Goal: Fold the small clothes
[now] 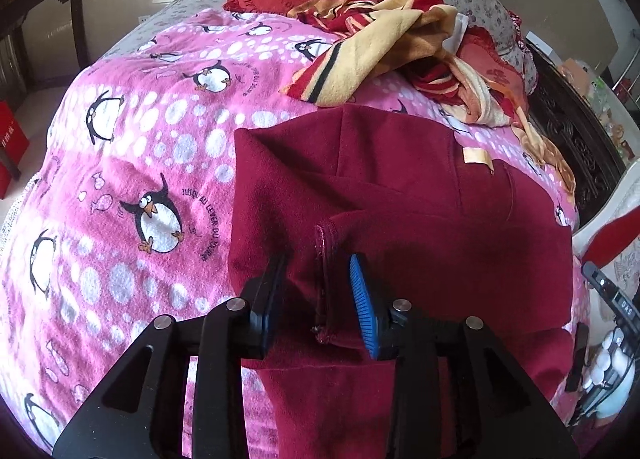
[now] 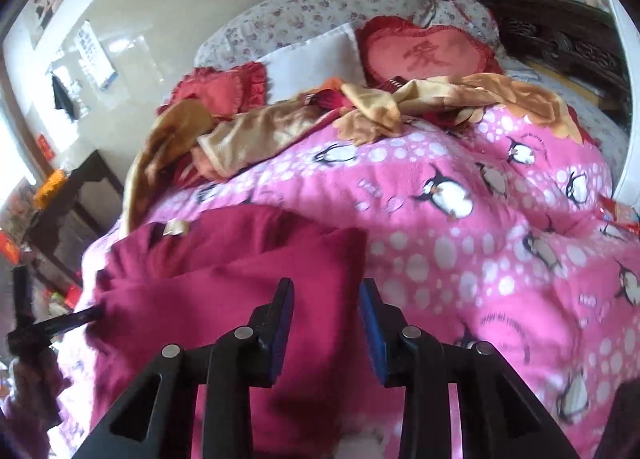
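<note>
Landmark: the maroon garment (image 1: 400, 195), folded over on itself, lies on the pink penguin blanket (image 1: 120, 163); every place below is given from it.

Left of the garment: bare penguin blanket, nothing to snag my claws.

My left claw (image 1: 318, 291): poised at the garment's near-left part, released. The jaws stand parted with the stitched hem edge (image 1: 322, 279) lying between them, the pads not pressing it.

Garment's top layer: the folded flap rests across the near half; a pale label (image 1: 476, 157) shows on the far layer, beyond the flap.

My right claw (image 2: 326, 311): above the garment's near-right part, jaws parted, nothing between them. The picture is blurred, so I cannot say whether its tips touch the cloth.

Beyond the garment: a heap of red-and-cream cloth (image 1: 380, 55) and a red heart cushion (image 2: 424, 55), both apart from it.

Step in hand, as I judge it: a fold looks just set down, so I am letting go cleanly.

How to do it well: I would draw both claws straight off without dragging the hem, then check that the flap's edges sit square with the layer beneath before taking the next fold.

Risk: the left pads may catch the hem and pull the flap askew.
</note>
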The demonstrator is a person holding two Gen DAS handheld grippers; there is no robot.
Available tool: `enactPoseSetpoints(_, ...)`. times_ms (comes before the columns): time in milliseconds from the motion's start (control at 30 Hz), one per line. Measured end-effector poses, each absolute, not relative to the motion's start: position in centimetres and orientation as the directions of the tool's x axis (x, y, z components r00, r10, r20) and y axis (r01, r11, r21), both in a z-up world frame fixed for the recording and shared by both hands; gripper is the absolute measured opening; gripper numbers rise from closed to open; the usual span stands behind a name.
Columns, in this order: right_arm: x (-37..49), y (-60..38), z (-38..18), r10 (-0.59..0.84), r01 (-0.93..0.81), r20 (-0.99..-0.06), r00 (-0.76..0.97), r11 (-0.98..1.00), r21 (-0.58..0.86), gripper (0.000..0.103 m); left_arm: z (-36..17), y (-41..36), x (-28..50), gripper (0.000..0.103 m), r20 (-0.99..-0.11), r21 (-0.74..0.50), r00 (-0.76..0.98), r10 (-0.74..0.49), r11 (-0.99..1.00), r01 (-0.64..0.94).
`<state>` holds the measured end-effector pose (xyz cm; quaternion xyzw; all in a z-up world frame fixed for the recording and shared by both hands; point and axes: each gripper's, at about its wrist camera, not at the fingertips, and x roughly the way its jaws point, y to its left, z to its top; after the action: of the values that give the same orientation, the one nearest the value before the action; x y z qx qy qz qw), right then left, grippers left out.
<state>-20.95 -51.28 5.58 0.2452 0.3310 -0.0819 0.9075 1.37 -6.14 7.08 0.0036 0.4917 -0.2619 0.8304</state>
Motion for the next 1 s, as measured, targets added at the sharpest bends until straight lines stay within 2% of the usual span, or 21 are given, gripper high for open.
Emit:
enactPoseSetpoints(233, -22.4, -45.1, 4.9, 0.045, 0.203, -0.685, 0.727, 0.939, 0.277, 0.032, 6.5, -6.4, -1.2, 0.033, -0.836, -0.209, 0.373, -0.403, 0.862, 0.462)
enactPoseSetpoints(333, -20.6, -44.8, 1.8, -0.027, 0.275, -0.781, 0.624, 0.943, 0.187, 0.032, 5.6, -6.4, -1.6, 0.033, -0.848, -0.204, 0.364, -0.386, 0.870, 0.449)
enactPoseSetpoints(433, -20.9, -45.4, 1.4, -0.017, 0.305, -0.778, 0.628, 0.925, 0.226, 0.032, 5.9, -5.9, -2.2, 0.033, -0.843, -0.216, 0.367, -0.393, 0.872, 0.439)
enactPoseSetpoints(633, -25.3, -44.9, 4.8, -0.034, 0.308, -0.733, 0.679, 0.920, 0.242, 0.032, 6.6, -5.4, -3.6, 0.033, -0.841, -0.174, 0.394, -0.371, 0.875, 0.452)
enactPoseSetpoints(733, -27.3, -44.9, 5.1, 0.024, 0.292, -0.717, 0.697, 0.903, 0.314, 0.032, 7.0, -5.1, -4.3, 0.033, -0.838, -0.180, 0.395, -0.377, 0.874, 0.451)
enactPoseSetpoints(833, -28.5, -44.6, 4.4, 0.077, 0.288, -0.718, 0.692, 0.883, 0.372, 0.040, 7.1, -4.9, -5.2, 0.033, -0.837, -0.176, 0.397, -0.377, 0.872, 0.456)
enactPoseSetpoints(1000, -30.0, -43.5, 2.6, 0.103, 0.293, -0.741, 0.664, 0.875, 0.385, 0.041, 7.1, -4.4, -7.0, 0.047, -0.843, -0.167, 0.385, -0.376, 0.863, 0.477)
